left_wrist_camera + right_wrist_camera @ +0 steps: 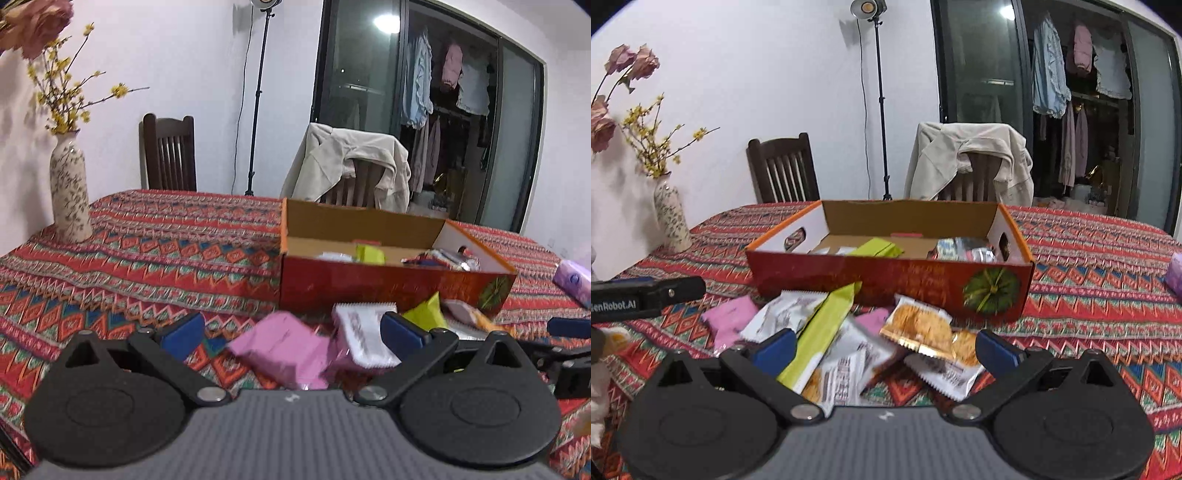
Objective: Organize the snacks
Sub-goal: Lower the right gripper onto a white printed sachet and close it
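Snacks partly boxed, a pile left on the counter (1089, 258).

The left gripper (291, 332) is held wide open and empty over a pink packet (284, 350); the box (886, 280) holds a few packets; the right gripper (886, 350), also spread and empty, frames loose snacks (849, 350).

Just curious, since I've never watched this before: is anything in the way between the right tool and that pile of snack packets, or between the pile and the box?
Nothing visible blocks either. The right tool is open right over the snack pile, and the open-topped box sits directly behind it; only its low front wall must be cleared.
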Action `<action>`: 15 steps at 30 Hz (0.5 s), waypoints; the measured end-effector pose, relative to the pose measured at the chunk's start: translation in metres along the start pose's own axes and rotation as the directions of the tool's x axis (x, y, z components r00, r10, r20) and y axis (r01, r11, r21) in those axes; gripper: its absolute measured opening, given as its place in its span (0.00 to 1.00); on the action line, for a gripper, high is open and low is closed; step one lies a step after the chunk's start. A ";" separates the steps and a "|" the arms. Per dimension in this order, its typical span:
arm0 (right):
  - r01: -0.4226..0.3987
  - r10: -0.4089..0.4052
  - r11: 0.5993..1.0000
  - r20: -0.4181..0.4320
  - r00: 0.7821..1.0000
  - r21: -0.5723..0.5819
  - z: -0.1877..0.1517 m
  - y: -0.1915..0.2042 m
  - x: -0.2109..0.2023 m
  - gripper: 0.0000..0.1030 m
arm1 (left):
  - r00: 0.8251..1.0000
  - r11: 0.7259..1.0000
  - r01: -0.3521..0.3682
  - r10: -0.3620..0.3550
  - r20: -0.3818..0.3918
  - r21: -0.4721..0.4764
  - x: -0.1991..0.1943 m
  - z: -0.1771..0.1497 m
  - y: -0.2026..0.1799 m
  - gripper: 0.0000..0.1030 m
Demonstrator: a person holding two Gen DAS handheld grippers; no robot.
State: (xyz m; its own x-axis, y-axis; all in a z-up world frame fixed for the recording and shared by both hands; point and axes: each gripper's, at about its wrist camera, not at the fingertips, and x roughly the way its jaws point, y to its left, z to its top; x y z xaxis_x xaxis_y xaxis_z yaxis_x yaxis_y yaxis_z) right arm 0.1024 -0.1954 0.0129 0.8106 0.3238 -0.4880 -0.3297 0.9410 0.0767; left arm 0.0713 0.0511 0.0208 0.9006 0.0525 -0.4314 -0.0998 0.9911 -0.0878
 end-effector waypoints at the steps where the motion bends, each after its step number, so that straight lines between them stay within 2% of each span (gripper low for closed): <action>1: -0.005 0.005 1.000 -0.005 1.000 0.003 -0.002 0.000 -0.001 1.00 | 1.000 1.000 -0.002 0.002 -0.005 -0.002 -0.001 -0.004 0.002 1.00; 8: 0.002 -0.001 1.000 -0.053 0.999 0.023 -0.018 -0.002 0.002 1.00 | 0.999 0.999 -0.026 0.025 -0.047 -0.025 0.003 -0.024 0.021 1.00; 15: 0.031 -0.027 0.999 -0.087 0.996 0.042 -0.025 -0.007 0.003 1.00 | 0.998 0.998 -0.026 0.022 -0.058 -0.057 0.008 -0.030 0.030 1.00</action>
State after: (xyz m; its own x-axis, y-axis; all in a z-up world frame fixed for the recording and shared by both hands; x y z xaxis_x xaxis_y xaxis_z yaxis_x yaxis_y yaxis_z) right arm 0.0951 -0.2034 -0.0115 0.7738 0.2884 -0.5640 -0.2839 0.9538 0.0983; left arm 0.0629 0.0773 -0.0124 0.8719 0.0675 -0.4849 -0.1468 0.9809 -0.1274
